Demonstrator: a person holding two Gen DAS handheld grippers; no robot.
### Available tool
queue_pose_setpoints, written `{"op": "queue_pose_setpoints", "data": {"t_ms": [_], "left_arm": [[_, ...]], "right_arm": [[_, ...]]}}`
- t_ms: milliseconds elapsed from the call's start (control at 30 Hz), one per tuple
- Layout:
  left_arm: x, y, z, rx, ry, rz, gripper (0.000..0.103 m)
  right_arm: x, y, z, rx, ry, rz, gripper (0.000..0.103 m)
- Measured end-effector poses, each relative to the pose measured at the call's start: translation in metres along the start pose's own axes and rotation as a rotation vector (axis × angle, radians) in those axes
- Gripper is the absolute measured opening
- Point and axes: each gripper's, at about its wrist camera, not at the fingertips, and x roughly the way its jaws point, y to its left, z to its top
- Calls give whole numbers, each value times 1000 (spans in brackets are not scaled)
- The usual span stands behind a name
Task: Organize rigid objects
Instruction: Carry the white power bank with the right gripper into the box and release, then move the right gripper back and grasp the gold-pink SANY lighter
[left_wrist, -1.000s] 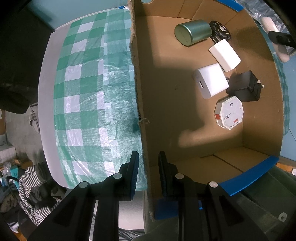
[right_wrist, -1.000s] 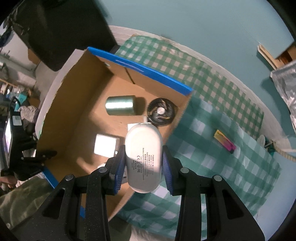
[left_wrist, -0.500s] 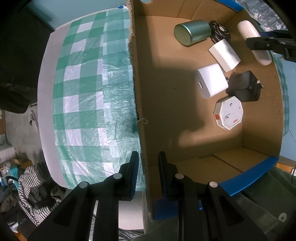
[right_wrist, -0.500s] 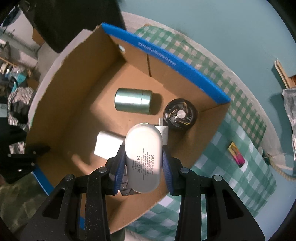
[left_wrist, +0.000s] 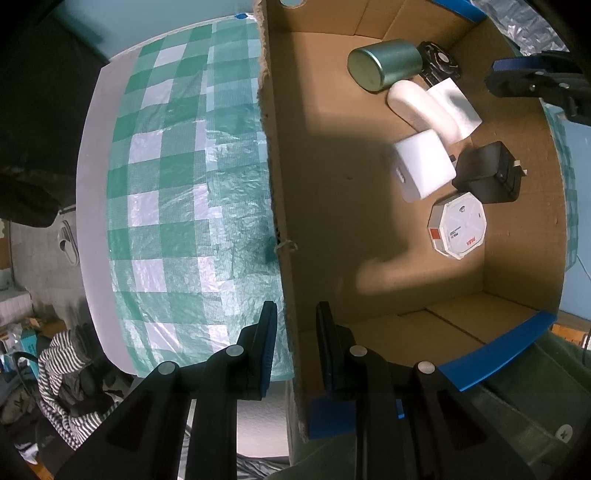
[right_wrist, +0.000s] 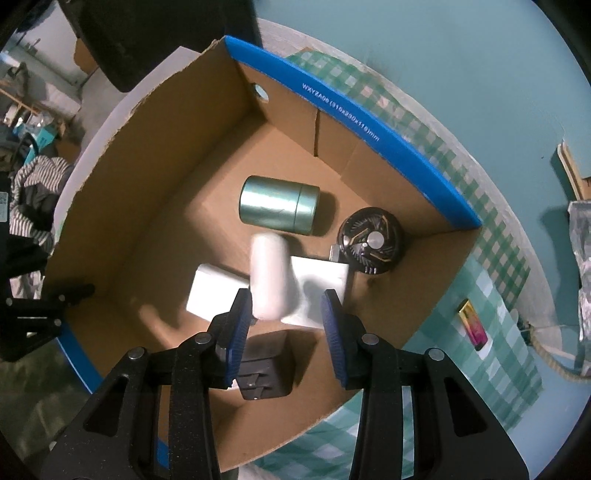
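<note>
The open cardboard box rests on a green checked cloth. My left gripper is shut on the box's near side wall. My right gripper hangs over the box's far end with its jaws opening. Below them, free of the pads, lies a blurred white power bank, across a white flat block. Around it sit a green can, a black round gadget, a white charger, a black adapter and an octagonal white box.
A small colourful lighter-like object lies on the checked cloth outside the box. A rope end and crinkled plastic sit at the table's edge. Striped clothing is on the floor.
The right gripper came down over the box and let go of the white power bank, which now lies inside beside the green can. The left gripper has not moved.
</note>
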Motion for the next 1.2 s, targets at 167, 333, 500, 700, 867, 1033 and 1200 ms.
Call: {"op": "queue_pose_setpoints", "data": {"t_ms": [167,333,500,700,867,1033,1200], "left_arm": [[0,-1,1,1,1,0,21],[-1,-2,3,1,2,3,21],[-2,-2,4,0,1,2,21],[-3,-2,5,-2,1,5,21],[-2,0,2,-10,3,6,21],[-1,2,-1,-18,2,9,21],[1,2,-3,-24,1,10,21]], "right_arm": [[-12,-4,-1,2,-26,-2,46],[-22,-8,-2,5,-43,-10,51],[-32,-16,-6,11,-65,-14,51],[-39,-30,-13,15,-73,-26,51],[-41,-50,-22,43,-70,-27,51],[-38,-79,-33,82,-67,-35,51],[-25,-118,-44,123,-48,-51,55]]}}
